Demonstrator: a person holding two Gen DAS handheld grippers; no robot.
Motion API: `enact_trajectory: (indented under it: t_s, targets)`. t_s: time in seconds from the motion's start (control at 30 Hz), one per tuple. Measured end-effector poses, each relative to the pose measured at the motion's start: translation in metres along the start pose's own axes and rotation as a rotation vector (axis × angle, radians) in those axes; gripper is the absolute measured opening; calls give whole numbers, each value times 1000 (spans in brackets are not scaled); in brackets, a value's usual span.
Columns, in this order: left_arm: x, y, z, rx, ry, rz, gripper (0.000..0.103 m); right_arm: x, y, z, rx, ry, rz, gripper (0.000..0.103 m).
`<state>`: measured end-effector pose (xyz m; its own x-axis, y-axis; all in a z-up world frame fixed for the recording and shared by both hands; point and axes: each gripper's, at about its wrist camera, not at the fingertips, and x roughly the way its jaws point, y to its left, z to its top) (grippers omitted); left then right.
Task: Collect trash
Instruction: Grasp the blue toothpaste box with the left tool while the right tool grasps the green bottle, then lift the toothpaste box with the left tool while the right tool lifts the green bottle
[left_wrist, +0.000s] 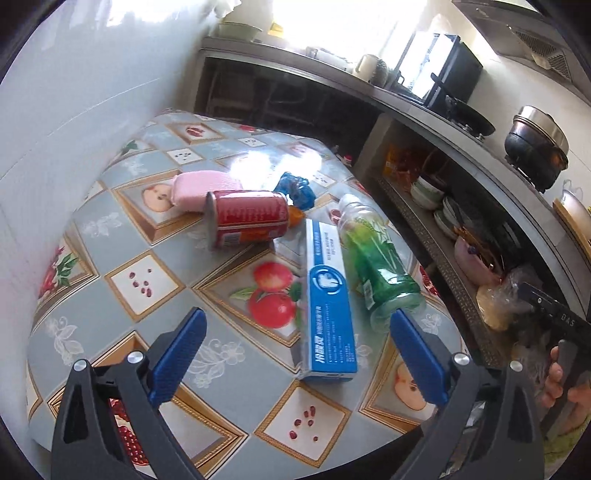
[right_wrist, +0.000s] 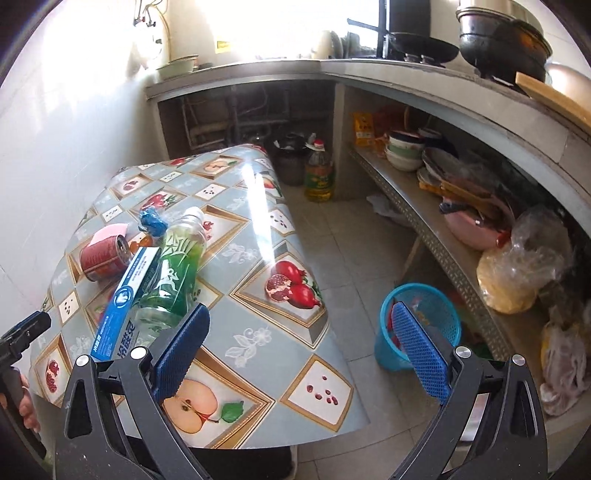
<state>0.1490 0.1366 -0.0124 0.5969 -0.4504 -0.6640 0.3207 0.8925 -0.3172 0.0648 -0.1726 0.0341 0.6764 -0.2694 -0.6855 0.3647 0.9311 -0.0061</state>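
Left gripper (left_wrist: 295, 354) nearest the left wrist cam: blue pads (left_wrist: 177, 356) spread wide, nothing between them, above the near part of the table (left_wrist: 122, 236). Right gripper (right_wrist: 299, 350) likewise spread wide and empty, above the table's near right corner, with its right pad overlapping the bin in that view.

Table has a glossy fruit-print oilcloth and sits against a white tiled wall (left_wrist: 74, 92). Trash is clustered mid-table, largest first:
- green plastic bottle (left_wrist: 376, 258), on its side, cap end pointing away from the left cam, base near the left gripper's right pad
- blue-and-white toothpaste box (left_wrist: 327, 295), lying flat, touching the bottle along its left side
- red can (left_wrist: 247, 219), on its side, just beyond the box's far end
- pink sponge-like block (left_wrist: 201, 190) behind the can, touching it
- crumpled blue wrapper (left_wrist: 297, 188) beside the bottle cap
- small orange item (left_wrist: 295, 216) wedged by the can; can't tell what it is

Blue mesh waste basket (right_wrist: 424, 325) on the floor tiles right of the table, well apart from the trash pile, with some contents inside.

Concrete counter (right_wrist: 424, 85) with a shelf of bowls (right_wrist: 404, 149) runs along the right. Oil bottle (right_wrist: 319, 173) stands on the floor past the table's far end.

A hand (left_wrist: 565, 384) grips the other gripper's handle at the left cam's right edge.
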Motion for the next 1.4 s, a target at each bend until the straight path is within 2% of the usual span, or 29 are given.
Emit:
enact_trajectory:
  t_s: [0.07, 0.2, 0.33, 0.47, 0.6, 0.7, 0.8, 0.87, 1.07, 1.13, 1.4]
  targets:
    - [0, 7, -2, -7, 2, 2, 97, 0, 6, -1, -9, -9, 34, 95]
    - [7, 11, -5, -11, 27, -37, 97, 3, 12, -3, 45, -17, 184, 95]
    - [20, 3, -5, -7, 25, -75, 97, 17, 22, 1, 103, -5, 232, 95]
    - [44, -13, 1, 53, 69, -85, 97, 53, 47, 16, 94, 87, 347, 95]
    - [65, -34, 7, 136, 90, -54, 97, 103, 74, 32, 104, 219, 454, 95]
    - [81, -43, 7, 189, 116, -10, 97, 137, 91, 38, 102, 303, 461, 90]
    - [95, -41, 8, 184, 150, -7, 97, 159, 101, 38, 102, 368, 460, 80]
    - [102, -38, 9, 168, 176, -14, 90, 169, 103, 37, 107, 397, 453, 75]
    - [116, -33, 7, 130, 243, -31, 58, 173, 96, 33, 159, 452, 509, 56]
    - [116, -32, 6, 109, 250, -55, 47, 169, 94, 32, 158, 455, 499, 56]
    - [98, -35, -10, 72, 290, -87, 47, 145, 71, 9, 188, 485, 491, 56]
